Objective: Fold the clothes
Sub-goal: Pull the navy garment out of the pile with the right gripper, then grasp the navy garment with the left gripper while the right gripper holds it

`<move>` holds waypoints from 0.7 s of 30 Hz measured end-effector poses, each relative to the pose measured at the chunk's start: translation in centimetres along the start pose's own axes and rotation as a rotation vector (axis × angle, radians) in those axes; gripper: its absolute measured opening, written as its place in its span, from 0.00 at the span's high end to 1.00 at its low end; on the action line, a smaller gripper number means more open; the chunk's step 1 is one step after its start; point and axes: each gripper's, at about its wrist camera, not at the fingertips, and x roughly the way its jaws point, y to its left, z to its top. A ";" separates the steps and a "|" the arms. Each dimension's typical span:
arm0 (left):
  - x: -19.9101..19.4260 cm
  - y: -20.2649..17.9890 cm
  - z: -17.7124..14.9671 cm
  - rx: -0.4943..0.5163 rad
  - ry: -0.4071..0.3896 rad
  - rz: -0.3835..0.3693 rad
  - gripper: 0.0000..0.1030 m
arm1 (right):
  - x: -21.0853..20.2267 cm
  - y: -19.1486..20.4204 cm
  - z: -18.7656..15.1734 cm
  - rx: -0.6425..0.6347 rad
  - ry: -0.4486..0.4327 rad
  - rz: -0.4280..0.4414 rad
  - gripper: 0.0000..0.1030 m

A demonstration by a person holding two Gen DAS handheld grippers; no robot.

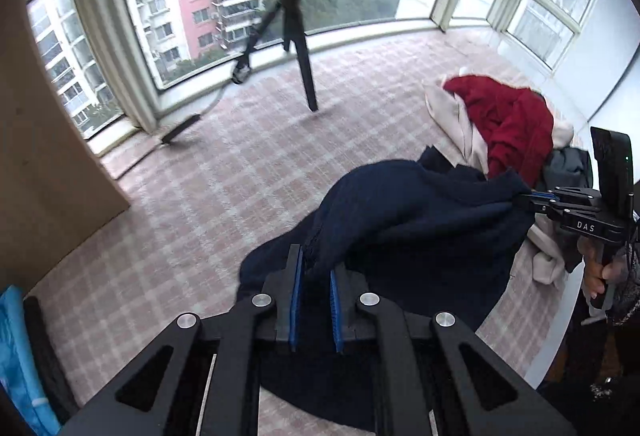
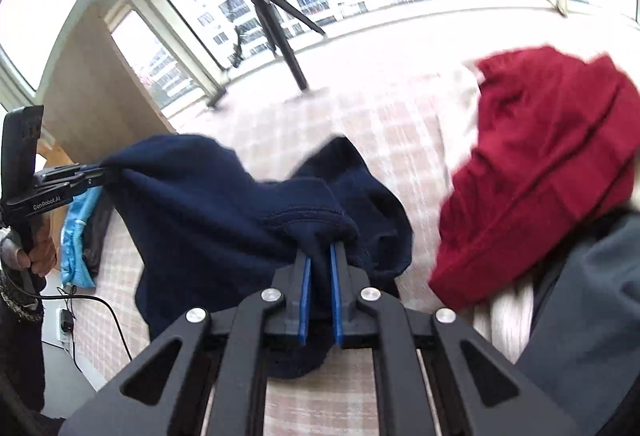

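Note:
A dark navy garment (image 1: 420, 212) (image 2: 200, 204) lies bunched on the pink checked bed cover (image 1: 200, 196) (image 2: 400, 140). In the left wrist view my left gripper (image 1: 314, 262) is shut on a fold of it near the bottom edge. My right gripper (image 1: 522, 198) pinches another edge at the right, with a hand on its handle. In the right wrist view the right gripper (image 2: 320, 254) is shut on a hemmed edge. The left gripper (image 2: 100, 170) holds the far left corner, and the cloth hangs raised between the two.
A red knit garment (image 1: 508, 120) (image 2: 552, 156) lies on a beige one (image 1: 452, 120) at the right, beside a grey garment (image 2: 592, 296). A light blue cloth (image 2: 78, 236) lies at the left bed edge. A black tripod (image 1: 304, 68) (image 2: 288, 52) stands by the windows. A cable (image 2: 100, 304) trails on the floor.

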 end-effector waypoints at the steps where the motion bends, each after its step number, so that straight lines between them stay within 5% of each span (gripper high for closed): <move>1: -2.7 0.8 -0.3 -0.027 -0.044 0.029 0.90 | -1.2 1.6 1.0 -0.040 -0.035 0.017 0.96; 5: -11.8 4.5 -4.7 -0.121 -0.171 0.158 0.91 | -4.5 9.2 3.0 -0.229 -0.102 0.127 0.96; 8: -13.6 7.4 -11.4 -0.184 -0.108 0.214 0.85 | -2.8 13.4 0.6 -0.364 0.015 0.141 0.93; 10: -12.2 8.9 -15.6 -0.219 -0.003 0.273 0.74 | -1.0 13.2 -1.1 -0.388 0.062 0.056 0.73; 12: -10.4 10.4 -18.3 -0.271 0.090 0.312 0.74 | 0.8 11.9 -2.5 -0.387 0.099 -0.042 0.51; 13: -9.6 11.0 -18.9 -0.296 0.115 0.298 0.74 | 1.6 11.1 -3.1 -0.377 0.118 -0.081 0.48; 16: -7.3 11.5 -17.8 -0.312 0.115 0.218 0.70 | 3.3 6.7 -3.7 -0.257 0.179 -0.100 0.46; 18: -5.7 10.2 -15.4 -0.252 0.102 0.172 0.46 | 4.2 4.3 -4.1 -0.179 0.208 -0.080 0.46; 21: -2.3 7.4 -10.1 -0.112 0.079 0.100 0.29 | 5.1 2.9 -4.8 -0.138 0.218 -0.056 0.45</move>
